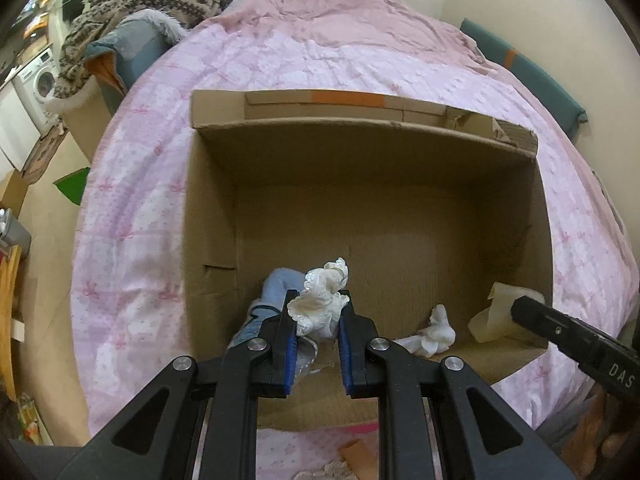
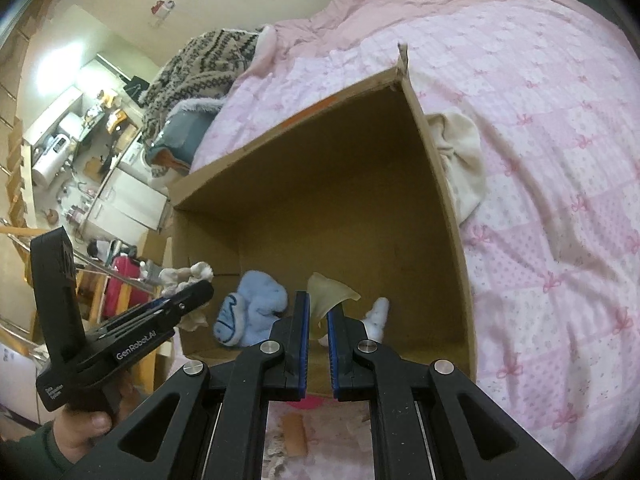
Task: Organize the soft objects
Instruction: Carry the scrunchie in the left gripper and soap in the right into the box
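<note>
- At the far left, beside the bed, a fuzzy knitted blanket [image 1: 148, 4] with a dark zigzag pattern is heaped over a grey-blue cushion [image 1: 132, 50].
- Across the bed a quilted pink bedspread [image 1: 132, 184] printed with small bows is spread, and an open cardboard box [image 1: 208, 216] with plain brown walls is set on it.
- Inside the box, at its near left, a fluffy light-blue sock [image 1: 276, 284] is seen lying crumpled on the floor.
- Just right of it, a frilly white lace-edged cloth [image 1: 320, 304] is pinched between the blue-padded jaws of the left gripper [image 1: 319, 312], held above the box floor.
- Further right, a small crumpled white sock [image 1: 434, 330] is lying on the box floor.
- Near the right wall, a thin, translucent cream piece [image 2: 328, 294], curled like a funnel, is clamped by the right gripper [image 2: 318, 312].
- Outside the right wall, a soft cream cloth [image 2: 460, 156] is bunched against the cardboard.
</note>
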The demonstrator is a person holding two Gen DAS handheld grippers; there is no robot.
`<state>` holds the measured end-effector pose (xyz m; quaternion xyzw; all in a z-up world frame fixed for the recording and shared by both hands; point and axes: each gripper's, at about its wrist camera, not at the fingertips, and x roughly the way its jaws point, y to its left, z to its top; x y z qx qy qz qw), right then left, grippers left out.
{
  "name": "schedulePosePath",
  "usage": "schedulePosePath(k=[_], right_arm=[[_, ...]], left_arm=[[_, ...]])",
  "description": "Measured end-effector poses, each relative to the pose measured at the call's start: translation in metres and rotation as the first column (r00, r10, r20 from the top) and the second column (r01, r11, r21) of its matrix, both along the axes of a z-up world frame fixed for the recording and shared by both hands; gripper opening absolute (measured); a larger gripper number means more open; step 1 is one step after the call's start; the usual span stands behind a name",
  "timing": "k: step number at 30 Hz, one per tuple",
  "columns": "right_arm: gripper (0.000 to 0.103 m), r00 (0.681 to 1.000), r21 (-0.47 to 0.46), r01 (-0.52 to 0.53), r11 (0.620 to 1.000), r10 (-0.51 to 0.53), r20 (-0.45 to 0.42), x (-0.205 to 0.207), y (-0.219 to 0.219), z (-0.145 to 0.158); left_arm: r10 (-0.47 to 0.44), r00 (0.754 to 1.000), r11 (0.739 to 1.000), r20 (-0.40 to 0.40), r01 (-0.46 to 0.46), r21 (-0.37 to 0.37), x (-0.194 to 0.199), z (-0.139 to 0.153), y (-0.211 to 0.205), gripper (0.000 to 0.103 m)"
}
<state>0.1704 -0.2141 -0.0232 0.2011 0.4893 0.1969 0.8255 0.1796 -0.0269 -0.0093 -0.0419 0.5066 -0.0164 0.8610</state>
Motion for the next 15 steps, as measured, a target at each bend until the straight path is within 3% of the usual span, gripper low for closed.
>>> schedulePosePath(k=[15], right_arm=[[0.01,0.997,-0.079,-0.027,0.997,0.021,-0.08,0.005,0.012,-0.026]], left_arm=[[-0.059,0.998,0.998,-0.009,0.059,0.006,0.001,-0.027,-0.007,0.016]])
